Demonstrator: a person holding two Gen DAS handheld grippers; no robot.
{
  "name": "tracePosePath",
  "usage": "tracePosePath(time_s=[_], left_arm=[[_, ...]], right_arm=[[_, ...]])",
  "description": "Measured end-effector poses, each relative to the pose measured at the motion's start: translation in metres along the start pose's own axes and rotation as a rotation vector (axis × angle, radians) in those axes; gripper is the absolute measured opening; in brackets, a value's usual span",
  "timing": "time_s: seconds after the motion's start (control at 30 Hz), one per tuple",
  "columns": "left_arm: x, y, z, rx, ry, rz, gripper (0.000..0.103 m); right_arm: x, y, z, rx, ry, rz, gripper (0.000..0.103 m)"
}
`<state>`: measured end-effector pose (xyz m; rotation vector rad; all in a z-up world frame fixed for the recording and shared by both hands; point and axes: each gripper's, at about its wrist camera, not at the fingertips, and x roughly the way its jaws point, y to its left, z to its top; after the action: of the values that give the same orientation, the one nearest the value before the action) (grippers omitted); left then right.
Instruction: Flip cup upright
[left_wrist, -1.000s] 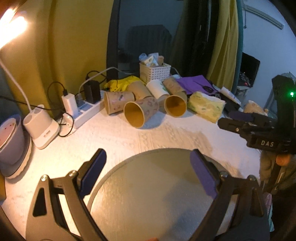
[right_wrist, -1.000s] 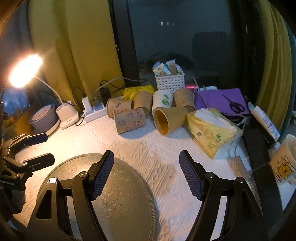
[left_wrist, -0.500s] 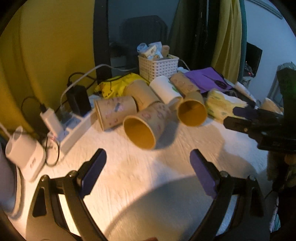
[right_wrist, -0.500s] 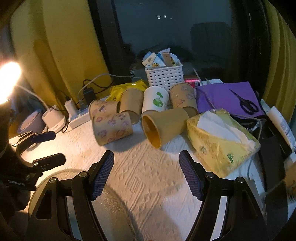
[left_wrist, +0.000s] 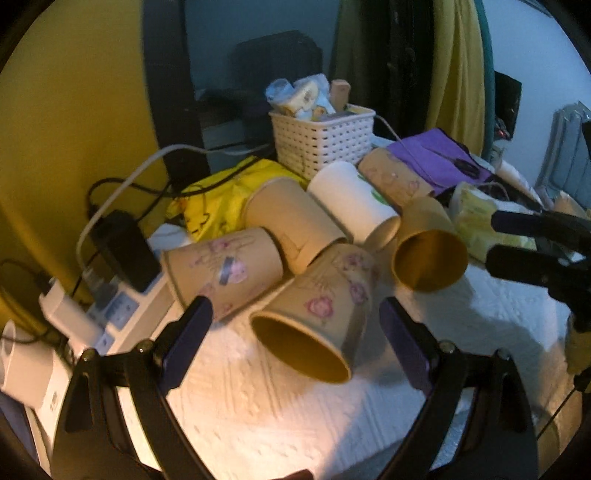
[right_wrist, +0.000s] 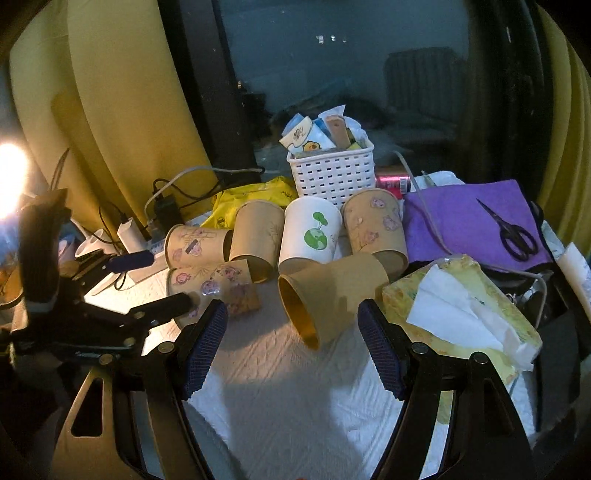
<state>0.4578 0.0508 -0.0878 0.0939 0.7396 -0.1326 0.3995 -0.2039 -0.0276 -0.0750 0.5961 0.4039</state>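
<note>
Left tongs (left_wrist: 291, 336) wide open around floral cup (left_wrist: 317, 314) lying sideways on worktop (left_wrist: 280, 417), right tongs (right_wrist: 291, 343) wide open, empty, before plain cup (right_wrist: 332, 295)

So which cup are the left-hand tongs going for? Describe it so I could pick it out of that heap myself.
Find the white slotted basket at the back of the table; a heap of paper cups lies on its side in front of it. The likely target is the front-left cup, lying nearest the open left gripper. It has pink flower prints and its yellow-lined mouth faces the camera, unlike the plain brown cup to its right.
</note>
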Motion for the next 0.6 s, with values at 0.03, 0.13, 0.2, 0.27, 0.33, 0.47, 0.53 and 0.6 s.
tracePosePath(time_s=[0.03,0.13,0.2,0.27,0.33,0.47,0.53,0.6], left_arm=[[0.005,-0.002,0.001,0.019,0.008,-0.013,0.093],[0.018,-0.006,0.0,0.046,0.047,-0.028,0.093],[0.024,-0.009,-0.003,0.06,0.067,-0.036,0.092],[0.028,-0.013,-0.005,0.075,0.081,-0.041,0.092],[0.034,-0.015,-0.009,0.093,0.103,-0.036,0.092],[0.035,-0.016,-0.013,0.089,0.109,-0.056,0.078],[0.034,-0.016,-0.013,0.081,0.117,-0.077,0.078],[0.032,-0.018,-0.014,0.08,0.117,-0.086,0.077]], right_arm=[[0.001,0.0,-0.001,0.002,0.001,-0.001,0.076],[0.004,0.0,-0.002,0.002,0.004,0.007,0.076],[0.005,-0.001,-0.003,0.001,0.006,0.01,0.076],[0.005,-0.001,-0.005,0.0,0.008,0.012,0.076],[0.006,-0.001,-0.006,-0.001,0.011,0.013,0.076],[0.006,-0.002,-0.008,0.0,0.012,0.017,0.076],[0.003,-0.001,-0.009,-0.002,0.01,0.016,0.076],[0.0,0.0,-0.011,-0.003,0.009,0.016,0.076]])
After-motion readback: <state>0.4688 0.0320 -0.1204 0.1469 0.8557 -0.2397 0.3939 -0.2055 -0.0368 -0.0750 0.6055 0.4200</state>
